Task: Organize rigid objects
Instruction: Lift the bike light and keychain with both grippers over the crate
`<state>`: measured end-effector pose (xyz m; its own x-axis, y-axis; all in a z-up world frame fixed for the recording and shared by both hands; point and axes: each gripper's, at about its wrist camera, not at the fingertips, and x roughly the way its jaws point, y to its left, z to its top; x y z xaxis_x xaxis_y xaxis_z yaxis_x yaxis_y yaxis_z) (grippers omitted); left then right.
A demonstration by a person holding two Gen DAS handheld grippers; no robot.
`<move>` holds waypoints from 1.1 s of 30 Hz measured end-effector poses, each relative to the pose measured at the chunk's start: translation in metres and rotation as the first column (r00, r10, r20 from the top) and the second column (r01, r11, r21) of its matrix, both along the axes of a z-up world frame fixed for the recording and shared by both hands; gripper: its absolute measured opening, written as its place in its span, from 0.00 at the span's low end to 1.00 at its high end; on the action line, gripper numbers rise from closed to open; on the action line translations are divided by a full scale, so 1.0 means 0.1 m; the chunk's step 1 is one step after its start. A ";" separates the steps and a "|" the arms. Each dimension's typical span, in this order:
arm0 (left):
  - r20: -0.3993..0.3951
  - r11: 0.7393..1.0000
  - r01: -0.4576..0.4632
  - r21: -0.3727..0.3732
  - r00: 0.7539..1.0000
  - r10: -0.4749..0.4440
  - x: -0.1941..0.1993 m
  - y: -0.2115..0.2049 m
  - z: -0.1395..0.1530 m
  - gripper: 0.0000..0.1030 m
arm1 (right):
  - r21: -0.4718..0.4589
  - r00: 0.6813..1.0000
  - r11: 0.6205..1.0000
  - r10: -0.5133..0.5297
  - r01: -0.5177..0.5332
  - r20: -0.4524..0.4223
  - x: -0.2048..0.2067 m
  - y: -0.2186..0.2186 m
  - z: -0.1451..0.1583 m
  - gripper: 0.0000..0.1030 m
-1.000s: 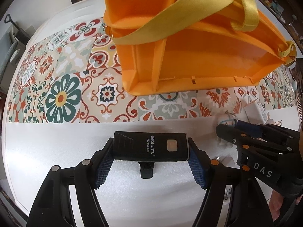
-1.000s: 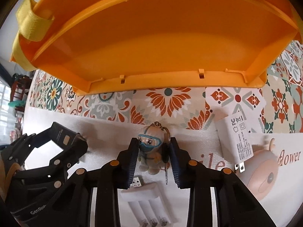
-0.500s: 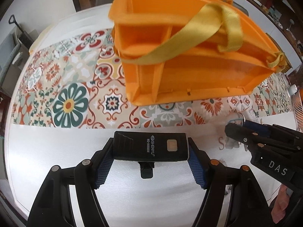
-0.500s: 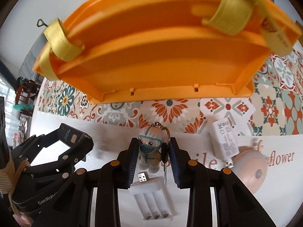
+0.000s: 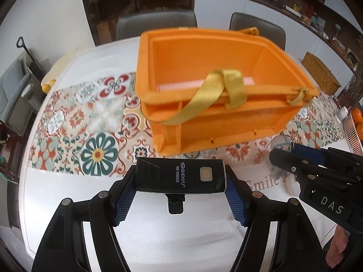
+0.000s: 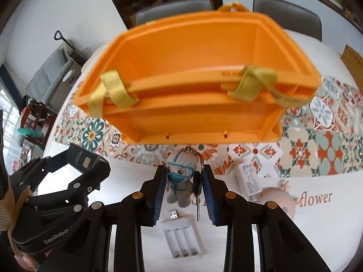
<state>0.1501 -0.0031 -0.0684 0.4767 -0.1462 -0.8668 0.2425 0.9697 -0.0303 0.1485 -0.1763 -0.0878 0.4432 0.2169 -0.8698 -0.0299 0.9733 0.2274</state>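
Holding both loads above the worktop [image 5: 68,204]: my left tool [image 5: 180,182] is clamped across the ends of a black device [image 5: 180,176], my right tool [image 6: 182,183] squeezes a keychain figure [image 6: 179,181] in a white suit and blue mask. I judge both light and rigid; the glossy device could slip, so end-on pads suit it. Its key [image 6: 197,195] dangles loose beside the figure. An orange bin [image 5: 215,86] with yellow straps sits just ahead, empty as far as I see
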 end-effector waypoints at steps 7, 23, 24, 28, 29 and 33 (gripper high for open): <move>0.054 1.000 -0.004 -0.002 0.999 0.004 0.06 -0.02 0.18 0.70 | -0.019 0.996 1.000 -0.016 0.017 0.083 -0.01 -0.02 0.24 0.32; 0.145 0.999 0.026 -0.040 0.989 -0.020 0.34 -0.16 0.63 0.70 | -0.013 0.980 0.999 -0.048 0.052 0.195 0.13 -0.08 0.65 0.32; 0.147 0.999 0.027 -0.047 0.989 -0.019 0.35 -0.16 0.66 0.70 | -0.008 0.978 0.999 -0.050 0.053 0.202 0.14 -0.09 0.70 0.32; 0.155 0.998 0.027 -0.056 0.988 -0.018 0.38 -0.17 0.79 0.70 | -0.003 0.973 0.998 -0.060 0.062 0.222 0.14 -0.11 0.86 0.32; 0.155 0.998 0.027 -0.059 0.988 -0.017 0.38 -0.17 0.81 0.70 | 0.000 0.972 0.998 -0.059 0.060 0.227 0.13 -0.11 0.90 0.32; 0.168 0.997 0.041 -0.067 0.985 -0.030 0.43 -0.20 0.93 0.70 | 0.001 0.968 0.998 -0.054 0.056 0.247 0.14 -0.11 1.05 0.32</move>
<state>0.1931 -0.0236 0.0250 0.6071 -0.2235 -0.7626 0.2841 0.9572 -0.0544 0.1629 -0.1871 0.0176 0.6552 0.1811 -0.7335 -0.0307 0.9764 0.2136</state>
